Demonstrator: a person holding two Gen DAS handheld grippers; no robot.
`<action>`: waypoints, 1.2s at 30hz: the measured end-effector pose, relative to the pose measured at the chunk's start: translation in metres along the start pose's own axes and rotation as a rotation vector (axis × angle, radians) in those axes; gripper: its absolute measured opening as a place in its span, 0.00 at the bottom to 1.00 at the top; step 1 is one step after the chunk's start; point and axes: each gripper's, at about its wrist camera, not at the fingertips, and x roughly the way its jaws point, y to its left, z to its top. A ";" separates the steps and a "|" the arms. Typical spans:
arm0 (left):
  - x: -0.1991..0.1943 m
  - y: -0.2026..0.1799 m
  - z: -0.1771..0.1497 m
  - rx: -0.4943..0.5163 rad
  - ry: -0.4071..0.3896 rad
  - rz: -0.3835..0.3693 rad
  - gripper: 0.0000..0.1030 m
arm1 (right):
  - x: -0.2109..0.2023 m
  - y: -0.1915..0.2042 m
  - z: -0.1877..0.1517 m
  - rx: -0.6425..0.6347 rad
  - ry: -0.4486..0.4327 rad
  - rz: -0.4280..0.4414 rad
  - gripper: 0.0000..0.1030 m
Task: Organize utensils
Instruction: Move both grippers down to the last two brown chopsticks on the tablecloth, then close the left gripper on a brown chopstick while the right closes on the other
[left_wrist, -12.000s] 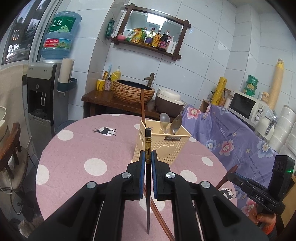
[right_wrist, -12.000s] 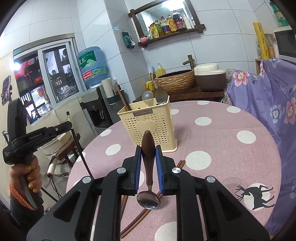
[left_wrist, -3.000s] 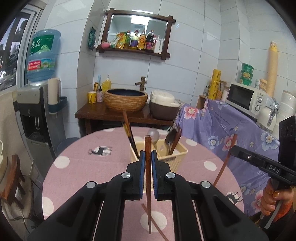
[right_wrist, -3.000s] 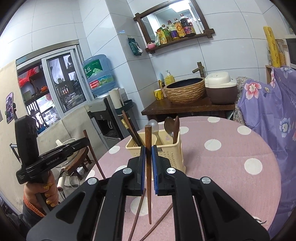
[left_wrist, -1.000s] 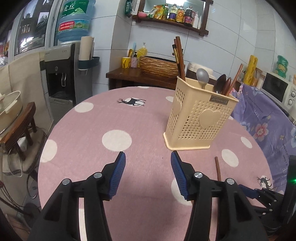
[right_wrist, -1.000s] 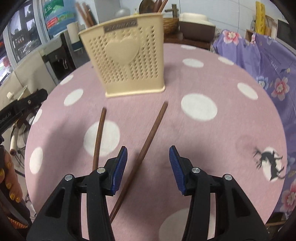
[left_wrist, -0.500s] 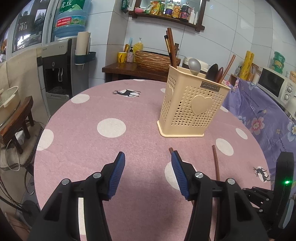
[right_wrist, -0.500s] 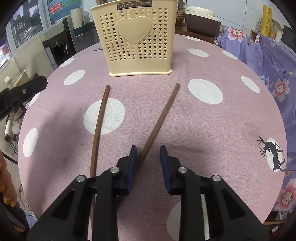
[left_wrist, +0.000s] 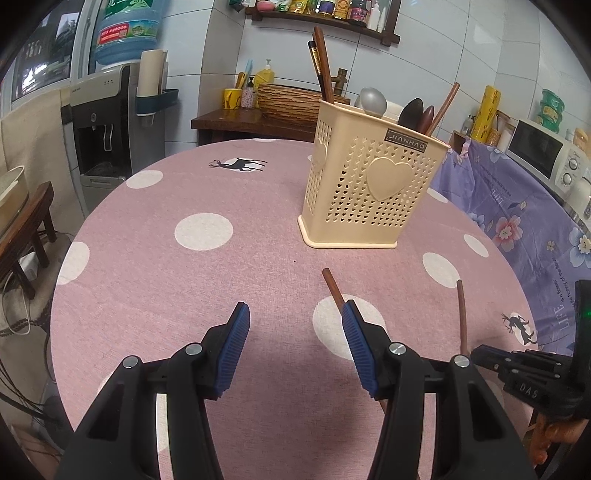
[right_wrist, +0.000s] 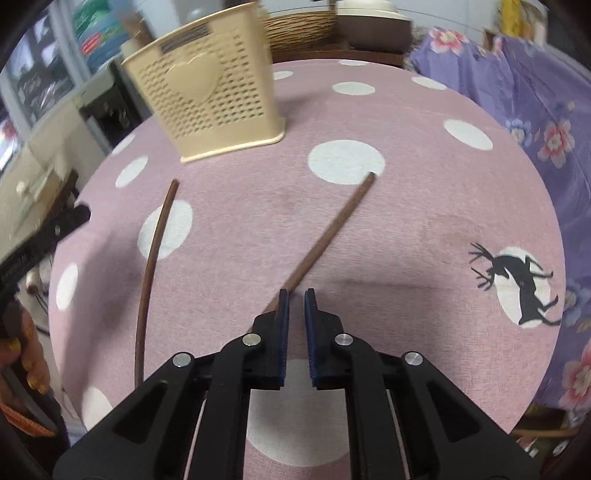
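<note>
Right wrist view: the right gripper (right_wrist: 294, 295) is clenched near the table's (right_wrist: 443, 206) near edge; the chopstick (right_wrist: 332, 221) runs under its left finger, so a real pinch can't be confirmed; it might get dragged or dropped; the left gripper (left_wrist: 295, 314) is held open, empty, the other chopstick (left_wrist: 332, 288) passing just behind its right pad.

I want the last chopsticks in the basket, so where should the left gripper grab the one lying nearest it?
Mid-shaft, from straight above, jaws across its length. The chopstick lies flat on the tablecloth and runs under the left gripper's right finger, so shift right first.
</note>
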 end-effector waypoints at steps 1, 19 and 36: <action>0.001 -0.001 0.000 0.001 0.002 -0.003 0.51 | -0.001 -0.004 0.002 0.022 -0.011 0.003 0.09; 0.062 -0.038 0.002 0.067 0.196 -0.049 0.44 | 0.016 -0.021 0.041 0.162 -0.080 -0.048 0.33; 0.093 -0.047 0.020 0.153 0.214 -0.021 0.11 | 0.038 -0.014 0.055 0.146 -0.019 -0.066 0.33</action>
